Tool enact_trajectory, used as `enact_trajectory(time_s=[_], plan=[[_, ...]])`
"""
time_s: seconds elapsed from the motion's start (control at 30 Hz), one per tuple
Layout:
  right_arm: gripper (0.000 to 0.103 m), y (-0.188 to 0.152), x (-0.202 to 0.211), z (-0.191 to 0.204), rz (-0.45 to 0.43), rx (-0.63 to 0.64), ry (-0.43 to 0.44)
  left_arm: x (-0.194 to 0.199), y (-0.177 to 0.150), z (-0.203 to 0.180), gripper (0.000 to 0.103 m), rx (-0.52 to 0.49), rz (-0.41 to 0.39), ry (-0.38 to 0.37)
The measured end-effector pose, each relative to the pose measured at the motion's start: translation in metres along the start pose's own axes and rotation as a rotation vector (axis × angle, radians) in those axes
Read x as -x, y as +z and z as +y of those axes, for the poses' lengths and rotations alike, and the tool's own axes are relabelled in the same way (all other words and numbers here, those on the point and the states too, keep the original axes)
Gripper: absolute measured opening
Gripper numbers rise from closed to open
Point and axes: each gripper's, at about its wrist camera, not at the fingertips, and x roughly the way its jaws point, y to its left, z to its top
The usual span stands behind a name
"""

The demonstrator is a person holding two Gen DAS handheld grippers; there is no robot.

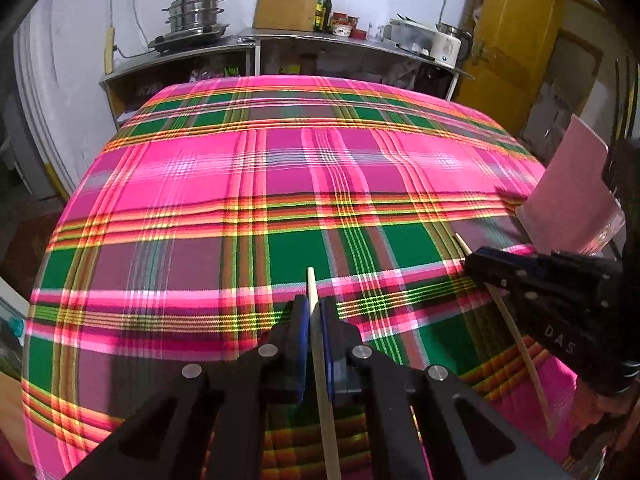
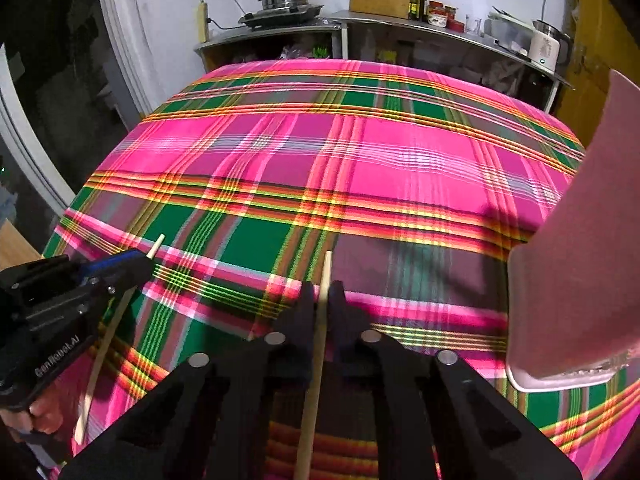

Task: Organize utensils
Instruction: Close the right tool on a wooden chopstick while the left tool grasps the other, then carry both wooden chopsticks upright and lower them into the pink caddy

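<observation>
My left gripper (image 1: 316,312) is clamped on a pale wooden chopstick (image 1: 320,364), which runs straight up between my blue pads (image 1: 303,344) and pokes out a little past their tips. Beneath and beyond my fingers spreads the pink and green plaid cloth (image 1: 240,184). Off to the right of my fingers, the right gripper (image 1: 474,262) pinches a second chopstick (image 1: 520,344), which slants back toward me over the cloth. Beyond that gripper, further right, stands a pink container (image 1: 568,184).
</observation>
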Motion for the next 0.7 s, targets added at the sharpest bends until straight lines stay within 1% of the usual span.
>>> enact_trajectory(time_s=[0.07, 0.17, 0.3, 0.43, 0.7], plan=[[0.006, 0.000, 0.002, 0.000, 0.005, -0.002, 0.024, -0.001, 0.002, 0.001, 0.006, 0.005, 0.009, -0.005], [0.006, -0.001, 0.013, 0.001, -0.013, -0.010, 0.045, 0.001, 0.005, 0.005, 0.006, 0.028, 0.013, -0.029], [0.006, 0.002, 0.035, 0.003, -0.050, -0.018, 0.069, 0.013, 0.006, 0.004, 0.006, 0.037, -0.012, -0.048], [0.006, 0.004, 0.061, 0.002, -0.096, -0.032, 0.093, 0.033, 0.011, -0.001, 0.006, 0.025, -0.049, -0.062], [0.006, 0.003, 0.103, 0.004, -0.165, -0.047, 0.104, 0.073, 0.023, -0.014, 0.006, 0.009, -0.114, -0.097]])
